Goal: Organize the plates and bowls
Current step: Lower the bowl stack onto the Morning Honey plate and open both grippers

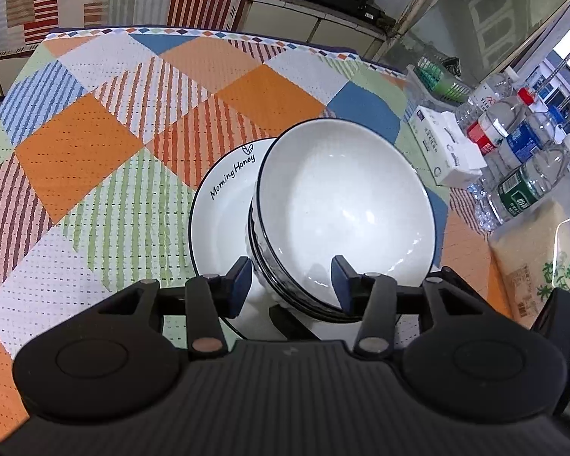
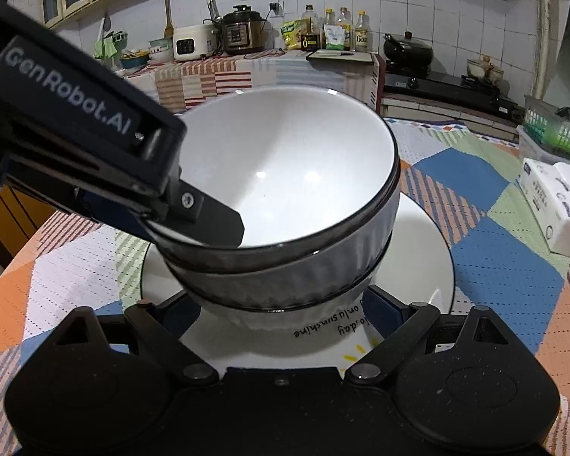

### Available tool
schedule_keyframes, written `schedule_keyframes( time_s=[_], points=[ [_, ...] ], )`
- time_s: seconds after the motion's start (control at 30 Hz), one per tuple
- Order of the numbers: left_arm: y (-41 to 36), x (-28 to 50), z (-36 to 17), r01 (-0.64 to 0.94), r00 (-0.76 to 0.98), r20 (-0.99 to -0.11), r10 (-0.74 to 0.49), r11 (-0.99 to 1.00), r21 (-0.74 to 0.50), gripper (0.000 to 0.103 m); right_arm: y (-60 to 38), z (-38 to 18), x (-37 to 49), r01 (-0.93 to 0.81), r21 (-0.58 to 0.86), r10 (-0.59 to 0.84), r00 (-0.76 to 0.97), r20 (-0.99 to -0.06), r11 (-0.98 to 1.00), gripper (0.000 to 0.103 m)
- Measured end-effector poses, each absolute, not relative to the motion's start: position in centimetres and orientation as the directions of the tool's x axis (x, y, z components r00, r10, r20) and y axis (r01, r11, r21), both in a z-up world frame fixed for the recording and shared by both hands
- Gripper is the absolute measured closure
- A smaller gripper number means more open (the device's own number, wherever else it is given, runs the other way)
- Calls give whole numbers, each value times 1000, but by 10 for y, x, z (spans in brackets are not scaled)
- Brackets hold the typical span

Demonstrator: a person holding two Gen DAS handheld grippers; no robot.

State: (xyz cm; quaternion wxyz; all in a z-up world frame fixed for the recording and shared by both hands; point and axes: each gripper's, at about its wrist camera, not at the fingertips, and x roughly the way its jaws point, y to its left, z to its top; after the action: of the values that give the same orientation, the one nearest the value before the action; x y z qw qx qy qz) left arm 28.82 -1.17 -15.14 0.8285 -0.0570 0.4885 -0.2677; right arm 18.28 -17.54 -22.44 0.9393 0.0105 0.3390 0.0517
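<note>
A stack of white bowls with dark rims stands on a white plate lettered "Morning Honey", on the patterned tablecloth. My left gripper straddles the near rim of the top bowl, one blue pad outside and one inside, jaws apart. In the right wrist view the bowl stack sits on the plate, and the left gripper's finger reaches over the bowl's rim. My right gripper is open low at the plate's near edge, its fingertips mostly hidden behind the bowls.
A tissue pack, several water bottles and a rice bag stand at the table's right side. A green basket is at the far right. A kitchen counter with cookers lies beyond the table.
</note>
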Motion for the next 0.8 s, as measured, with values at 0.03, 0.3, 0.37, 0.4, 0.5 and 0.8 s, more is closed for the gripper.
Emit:
schedule_keyframes(
  time_s=[0.03, 0.3, 0.37, 0.4, 0.5, 0.8],
  points=[
    [-11, 287, -150, 388, 384, -778, -498, 851, -354, 57, -175, -223, 181, -97, 49, 106, 770, -630, 994, 9],
    [-3, 274, -140, 362, 422, -768, -481, 867, -344, 54, -175, -216, 174, -93, 42, 99, 778, -620, 995, 9],
    [-1, 270, -136, 362, 432, -764, -479, 868, -340, 53, -174, -212, 170, -91, 44, 99, 782, -616, 995, 9],
    [0, 268, -134, 362, 436, -762, -479, 869, -338, 53, -174, -210, 168, -90, 45, 99, 784, -612, 995, 9],
    [3, 263, -128, 355, 450, -757, -474, 873, -335, 53, -175, -206, 163, -85, 40, 92, 787, -610, 996, 9],
    [13, 231, -100, 364, 514, -734, -445, 887, -284, 52, -176, -193, 142, -37, 93, 89, 752, -654, 995, 9]
  ],
)
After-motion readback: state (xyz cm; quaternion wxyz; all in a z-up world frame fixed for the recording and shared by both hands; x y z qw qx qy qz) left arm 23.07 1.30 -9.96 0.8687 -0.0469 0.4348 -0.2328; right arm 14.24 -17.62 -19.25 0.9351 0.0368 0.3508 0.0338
